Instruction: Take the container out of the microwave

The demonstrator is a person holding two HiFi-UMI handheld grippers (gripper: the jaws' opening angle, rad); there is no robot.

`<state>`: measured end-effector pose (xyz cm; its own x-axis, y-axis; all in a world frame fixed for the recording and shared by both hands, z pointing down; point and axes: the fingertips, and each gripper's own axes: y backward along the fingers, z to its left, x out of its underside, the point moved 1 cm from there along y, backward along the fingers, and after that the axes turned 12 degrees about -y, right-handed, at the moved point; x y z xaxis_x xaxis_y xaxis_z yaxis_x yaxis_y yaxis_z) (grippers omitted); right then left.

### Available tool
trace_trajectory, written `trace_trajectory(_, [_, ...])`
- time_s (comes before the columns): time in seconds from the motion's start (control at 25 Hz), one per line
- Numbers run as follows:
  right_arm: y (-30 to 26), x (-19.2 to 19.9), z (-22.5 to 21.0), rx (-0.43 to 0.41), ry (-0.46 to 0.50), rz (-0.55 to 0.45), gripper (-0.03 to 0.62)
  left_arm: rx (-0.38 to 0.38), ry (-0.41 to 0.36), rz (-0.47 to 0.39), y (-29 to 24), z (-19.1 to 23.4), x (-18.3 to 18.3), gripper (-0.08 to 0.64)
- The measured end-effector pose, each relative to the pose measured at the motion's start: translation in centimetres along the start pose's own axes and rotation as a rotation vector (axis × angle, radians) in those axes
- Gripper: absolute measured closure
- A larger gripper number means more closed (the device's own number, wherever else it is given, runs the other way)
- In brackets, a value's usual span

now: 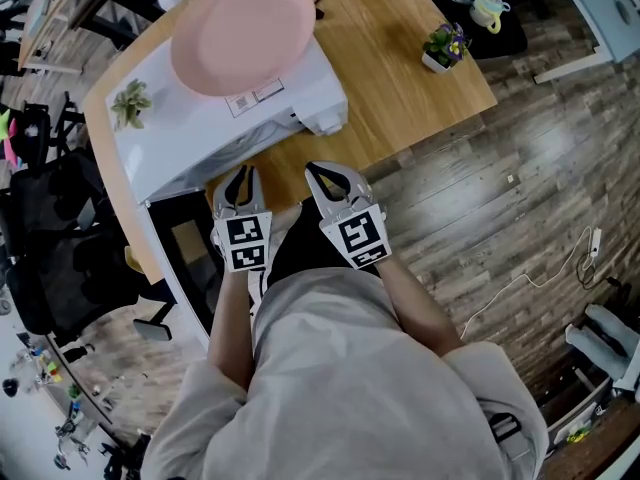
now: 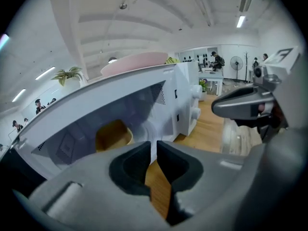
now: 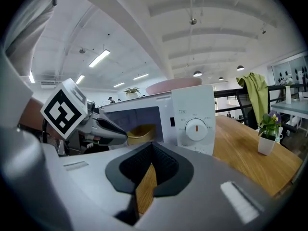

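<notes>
Right gripper view is giving me the clearest look at the container [image 3: 139, 134]: a tan bowl sitting inside the microwave [image 3: 192, 112], left of the dial panel, with neither tool touching it. In the head view the door [image 1: 190, 253] is looking swung out on the left, so I am judging the opening free.

The left tool [image 2: 155, 147] is hovering just in front of that opening. Its jaws are standing nearly together, showing only a thin slit with nothing in it. The right tool [image 3: 151, 150] is hanging a little further back. Its jaw tips are meeting and it is holding nothing.

I am judging this to be the approach, with the grasp not yet begun. Either tool is standing too narrow for the bowl's wall, so I am planning to spread the jaws well before entering, not once inside. I am aiming one jaw inside the rim and the other outside, at the near edge where the wall is facing me. I am also planning to keep the tool low and level, since the cavity roof is leaving little room. Once gripped, the bowl should be drawn straight out toward me without tipping; I cannot see whether it is holding anything.

A pink plate [image 1: 243, 28] is lying on top of the microwave, so any knock on the casing is worth avoiding. The table [image 1: 400, 58] in front is offering a place to set the bowl down.
</notes>
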<state>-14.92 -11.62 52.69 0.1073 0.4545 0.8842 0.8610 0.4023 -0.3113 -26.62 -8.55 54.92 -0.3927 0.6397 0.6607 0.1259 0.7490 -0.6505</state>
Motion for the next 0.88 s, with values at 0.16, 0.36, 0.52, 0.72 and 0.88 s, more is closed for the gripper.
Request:
trace_trajectory(0.16, [-0.9, 0.3, 0.4, -0.008, -0.001, 0.013, 0.581, -0.012, -0.011, 0.034, -1.0, 0.8, 0.4, 0.517])
trace_trajectory(0.36, [-1.9, 0.4, 0.8, -0.018, 0.001, 0.02, 0.581, -0.021, -0.063, 0.05, -2.1, 1.5, 0.9, 0.517])
trace_trajectory(0.52, [-2.3, 0.6, 0.6, -0.01, -0.005, 0.026, 0.581, -0.051, -0.155, 0.083, -3.3, 2.4, 1.4, 0.514])
trace_trajectory(0.72, [-2.6, 0.7, 0.3, -0.003, -0.009, 0.033, 0.581, -0.087, -0.243, 0.123, -4.6, 3.7, 2.0, 0.512])
trace_trajectory(0.88, [-2.7, 0.9, 0.0, 0.006, -0.011, 0.04, 0.581, -0.104, -0.32, 0.15, -5.6, 4.4, 2.3, 0.509])
